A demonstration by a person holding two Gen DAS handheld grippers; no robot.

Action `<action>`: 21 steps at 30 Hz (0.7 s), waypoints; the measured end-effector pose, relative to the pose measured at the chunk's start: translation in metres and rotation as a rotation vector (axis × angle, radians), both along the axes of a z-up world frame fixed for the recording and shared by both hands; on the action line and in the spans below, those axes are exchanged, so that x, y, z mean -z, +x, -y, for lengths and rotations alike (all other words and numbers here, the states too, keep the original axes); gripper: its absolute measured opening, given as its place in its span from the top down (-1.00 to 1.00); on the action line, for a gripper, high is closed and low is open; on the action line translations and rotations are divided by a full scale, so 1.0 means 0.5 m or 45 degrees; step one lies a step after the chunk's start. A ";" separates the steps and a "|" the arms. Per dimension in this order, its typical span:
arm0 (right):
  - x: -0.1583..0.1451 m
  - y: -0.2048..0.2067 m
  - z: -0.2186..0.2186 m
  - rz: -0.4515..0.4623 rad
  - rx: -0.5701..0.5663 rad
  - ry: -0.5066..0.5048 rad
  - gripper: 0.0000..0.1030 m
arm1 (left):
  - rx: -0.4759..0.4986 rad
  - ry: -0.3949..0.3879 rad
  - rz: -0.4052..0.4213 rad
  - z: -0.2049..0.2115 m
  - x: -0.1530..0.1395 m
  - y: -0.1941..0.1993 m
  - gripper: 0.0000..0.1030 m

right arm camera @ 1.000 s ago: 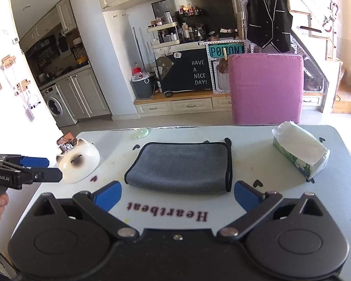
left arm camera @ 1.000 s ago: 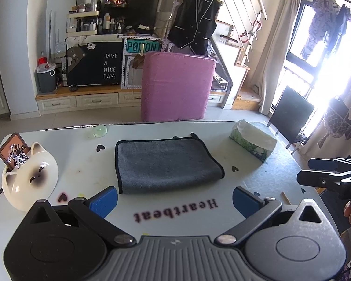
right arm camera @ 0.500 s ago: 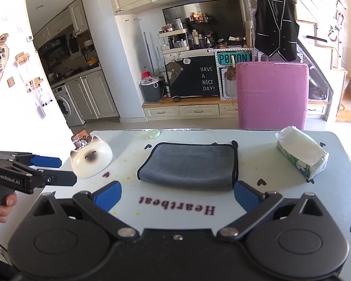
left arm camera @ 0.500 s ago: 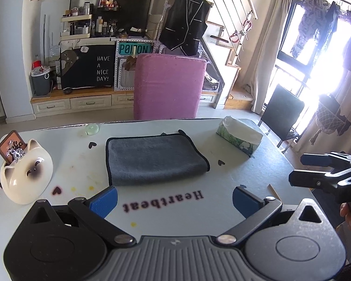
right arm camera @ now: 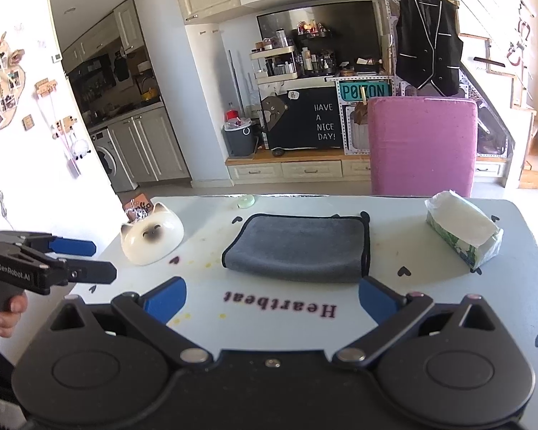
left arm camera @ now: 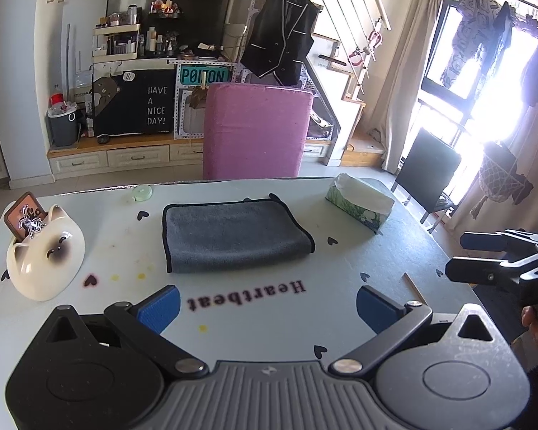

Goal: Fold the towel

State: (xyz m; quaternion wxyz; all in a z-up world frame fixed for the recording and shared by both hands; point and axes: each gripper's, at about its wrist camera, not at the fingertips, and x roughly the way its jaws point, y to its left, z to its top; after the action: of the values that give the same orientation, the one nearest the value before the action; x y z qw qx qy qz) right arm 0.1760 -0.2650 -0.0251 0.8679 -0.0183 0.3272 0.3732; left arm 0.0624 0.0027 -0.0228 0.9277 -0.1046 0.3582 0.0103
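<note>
A grey towel (left arm camera: 233, 234) with black edging lies folded flat on the white table (left arm camera: 358, 251); it also shows in the right wrist view (right arm camera: 297, 247). My left gripper (left arm camera: 267, 304) is open and empty, held back from the towel's near edge; it shows at the left of the right wrist view (right arm camera: 86, 259). My right gripper (right arm camera: 272, 295) is open and empty, just short of the towel; it shows at the right of the left wrist view (left arm camera: 464, 256).
A cat-shaped ceramic bowl (left arm camera: 45, 261) stands left of the towel. A tissue pack (left arm camera: 358, 202) lies at the right. A small green disc (left arm camera: 141, 192) is near the far edge. A pink chair (left arm camera: 256, 129) stands behind the table.
Both grippers have pulled back and up from the towel, so the towel looks smaller and farther. The towel itself has not moved.
</note>
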 end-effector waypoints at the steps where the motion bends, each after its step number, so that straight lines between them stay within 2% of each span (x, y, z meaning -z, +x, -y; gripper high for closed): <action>1: 0.000 -0.004 0.001 0.001 -0.004 -0.004 -0.99 | 0.003 0.001 0.001 0.002 -0.001 -0.002 -1.00; 21: -0.011 -0.029 0.014 -0.033 -0.032 -0.028 -0.99 | 0.026 -0.022 -0.052 0.007 0.009 -0.033 -1.00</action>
State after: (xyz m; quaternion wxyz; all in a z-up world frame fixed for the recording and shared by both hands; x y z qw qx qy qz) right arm 0.1613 -0.2721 -0.0194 0.8587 -0.0273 0.3421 0.3807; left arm 0.0457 -0.0006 -0.0275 0.9193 -0.1089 0.3783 -0.0003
